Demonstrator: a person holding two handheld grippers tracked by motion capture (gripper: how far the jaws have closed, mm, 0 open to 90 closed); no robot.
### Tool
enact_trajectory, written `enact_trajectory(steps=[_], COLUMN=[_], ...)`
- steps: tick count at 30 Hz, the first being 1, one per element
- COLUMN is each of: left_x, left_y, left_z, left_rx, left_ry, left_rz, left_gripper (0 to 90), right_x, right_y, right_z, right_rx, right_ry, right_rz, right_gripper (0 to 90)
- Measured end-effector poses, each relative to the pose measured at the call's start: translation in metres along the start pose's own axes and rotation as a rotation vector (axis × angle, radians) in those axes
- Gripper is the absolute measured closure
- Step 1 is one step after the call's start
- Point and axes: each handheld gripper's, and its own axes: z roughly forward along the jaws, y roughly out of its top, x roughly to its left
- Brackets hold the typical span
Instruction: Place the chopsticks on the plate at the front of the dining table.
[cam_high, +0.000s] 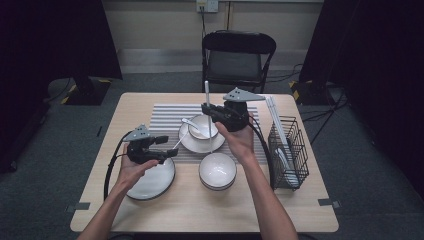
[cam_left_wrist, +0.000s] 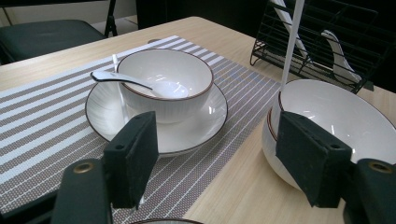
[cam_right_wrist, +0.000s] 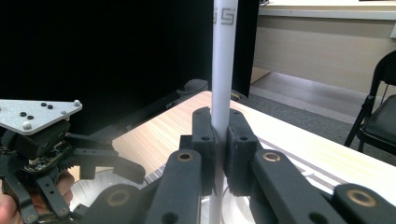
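A single white chopstick (cam_right_wrist: 223, 70) stands upright, clamped between the pads of the right gripper (cam_right_wrist: 217, 149), which is held above the striped placemat (cam_high: 165, 117) near the table's middle. In the high view the stick's lower end hangs just over the near white bowl (cam_high: 217, 170), with the far bowl on its saucer (cam_high: 201, 131), spoon (cam_left_wrist: 140, 84) inside, just to the left. The left gripper (cam_high: 167, 146) hovers over the plate (cam_high: 152, 182) at the near left, jaws apart and holding nothing. More white chopsticks lean in the black wire rack (cam_high: 289, 150) at the right.

The grip is on a thin, smooth rod caught at one narrow point, so the stick could pivot or slide down through the pads if the hand tilts. Its low tip could also knock the near bowl's rim during a sideways move.
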Motion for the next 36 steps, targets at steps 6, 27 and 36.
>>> enact_trajectory(steps=[6, 27, 36], left_x=[-0.005, -0.021, -0.022], left_y=[0.008, 0.024, 0.031], left_z=[0.007, 0.021, 0.032], left_rx=[-0.020, -0.056, -0.084], left_ry=[-0.026, -0.077, -0.118], left_rz=[0.007, 0.047, 0.037], left_gripper=[34.1, 48.6, 67.3], right_x=[0.008, 0.033, 0.040], right_y=[0.003, 0.007, 0.004], right_z=[0.007, 0.028, 0.034], right_rx=[-0.009, -0.012, -0.003], right_ry=[0.028, 0.114, 0.132], right_rz=[0.002, -0.006, -0.012], right_gripper=[84.9, 84.9, 84.9])
